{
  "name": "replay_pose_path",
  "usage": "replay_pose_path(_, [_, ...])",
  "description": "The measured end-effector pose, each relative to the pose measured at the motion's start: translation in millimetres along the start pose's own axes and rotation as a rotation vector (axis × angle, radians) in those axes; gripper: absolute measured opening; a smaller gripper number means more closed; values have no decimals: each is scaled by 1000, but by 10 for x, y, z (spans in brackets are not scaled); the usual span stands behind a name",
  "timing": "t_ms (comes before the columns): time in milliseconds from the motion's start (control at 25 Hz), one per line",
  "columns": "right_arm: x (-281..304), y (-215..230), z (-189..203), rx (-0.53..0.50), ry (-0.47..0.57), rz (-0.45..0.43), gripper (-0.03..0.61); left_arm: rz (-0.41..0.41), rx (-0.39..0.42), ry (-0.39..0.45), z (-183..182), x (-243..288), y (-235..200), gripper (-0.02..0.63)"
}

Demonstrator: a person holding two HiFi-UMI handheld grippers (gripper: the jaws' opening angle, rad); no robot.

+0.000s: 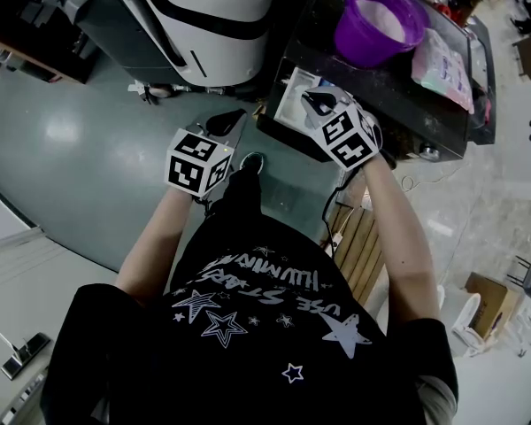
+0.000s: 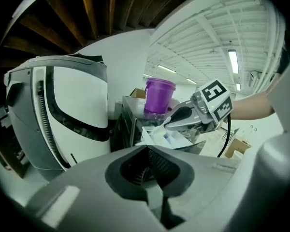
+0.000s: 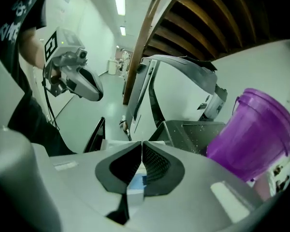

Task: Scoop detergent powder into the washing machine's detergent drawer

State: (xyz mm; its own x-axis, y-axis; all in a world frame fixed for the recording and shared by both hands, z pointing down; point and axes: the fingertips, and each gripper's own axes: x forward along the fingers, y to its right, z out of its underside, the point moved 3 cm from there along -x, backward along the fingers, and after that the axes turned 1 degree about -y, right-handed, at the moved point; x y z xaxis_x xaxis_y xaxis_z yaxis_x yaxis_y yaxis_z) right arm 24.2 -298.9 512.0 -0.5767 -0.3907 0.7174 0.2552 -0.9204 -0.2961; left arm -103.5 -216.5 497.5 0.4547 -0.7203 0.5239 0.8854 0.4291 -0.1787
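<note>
Your right tool (image 1: 313, 104) pinched the scoop (image 2: 160, 127) over the drawer (image 1: 290, 94), upper centre, apparently to tip powder; left tool (image 1: 226, 124) idled, pressed together.

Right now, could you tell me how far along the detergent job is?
The drawer is already pulled open. In hand: the right claw holds a white scoop over it; the left claw is shut and empty. I cannot tell whether the scoop has been tipped yet, so that probably remains.
</note>
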Motion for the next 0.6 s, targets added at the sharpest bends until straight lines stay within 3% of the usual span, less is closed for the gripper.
replay_pose_path(600, [81, -89, 34, -523, -72, 154, 34, 1, 8, -4, 19, -5, -6, 1])
